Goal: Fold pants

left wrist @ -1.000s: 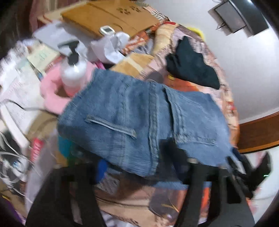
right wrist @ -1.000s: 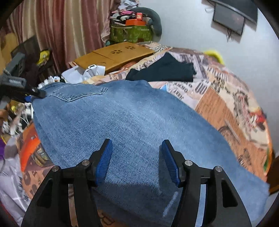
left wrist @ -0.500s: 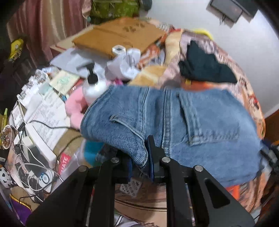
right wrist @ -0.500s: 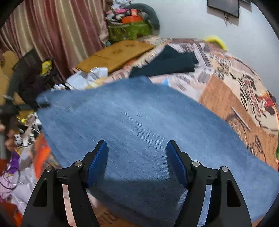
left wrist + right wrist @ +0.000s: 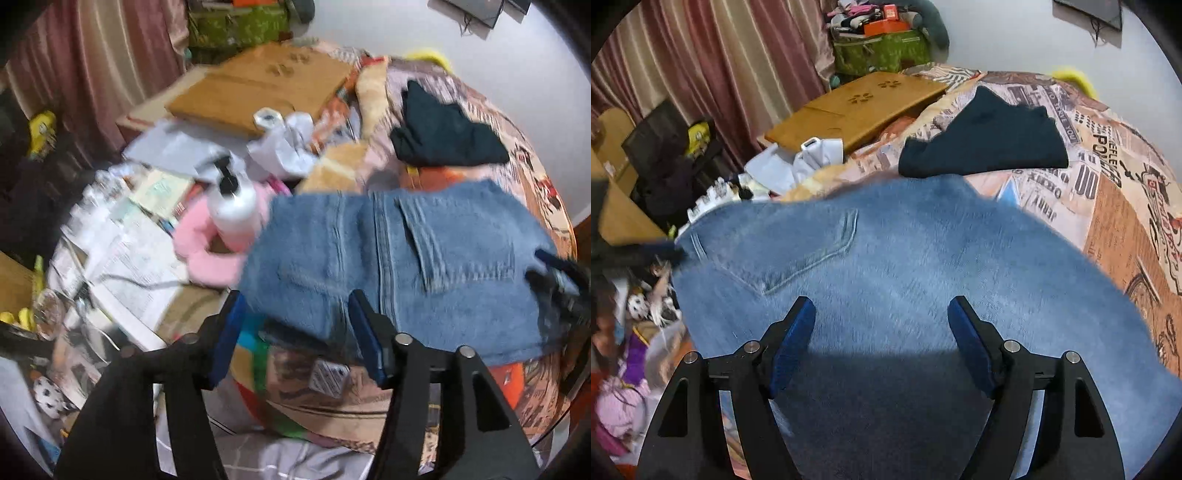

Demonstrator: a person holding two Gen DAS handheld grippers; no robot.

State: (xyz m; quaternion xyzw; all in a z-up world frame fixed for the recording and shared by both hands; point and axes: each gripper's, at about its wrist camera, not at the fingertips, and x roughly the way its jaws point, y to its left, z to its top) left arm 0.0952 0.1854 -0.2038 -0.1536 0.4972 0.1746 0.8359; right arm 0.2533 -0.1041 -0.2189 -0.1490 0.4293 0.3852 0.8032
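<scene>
Two handheld claws work over a pair of blue denim pants (image 5: 905, 295) spread across a bed. Seen from the left wrist view, the left claw (image 5: 295, 328) points forward and slightly down at the near edge of the pants, its two blue-padded fingers (image 5: 364, 343) spread wide apart with nothing between them; the waistband edge hangs just above and between the fingertips. From the right wrist view, the right claw (image 5: 882, 332) hovers low over the broad middle of the denim, its fingers likewise spread wide and gripping nothing, casting a dark shadow on the cloth beneath. The pants lie mostly flat, a back pocket (image 5: 812, 254) facing up, covering much of the bedspread (image 5: 1115, 206), which is printed with newspaper-style lettering and cartoon figures in orange and tan. Beyond the pants, farther up the bed, rests a folded dark garment (image 5: 982, 144). Beside the bed on the left is heavy clutter: a wooden lap desk (image 5: 258, 88) with paw-shaped cutouts, a white pump bottle (image 5: 234, 206) standing in a pink fluffy item (image 5: 207, 254), loose papers (image 5: 125, 251) and cables. Maroon striped curtains (image 5: 720, 74) hang on the left, a green bag (image 5: 882, 51) sits in the far corner, and the wall (image 5: 1015, 33) behind the bed is plain white. Both views are somewhat blurred.
</scene>
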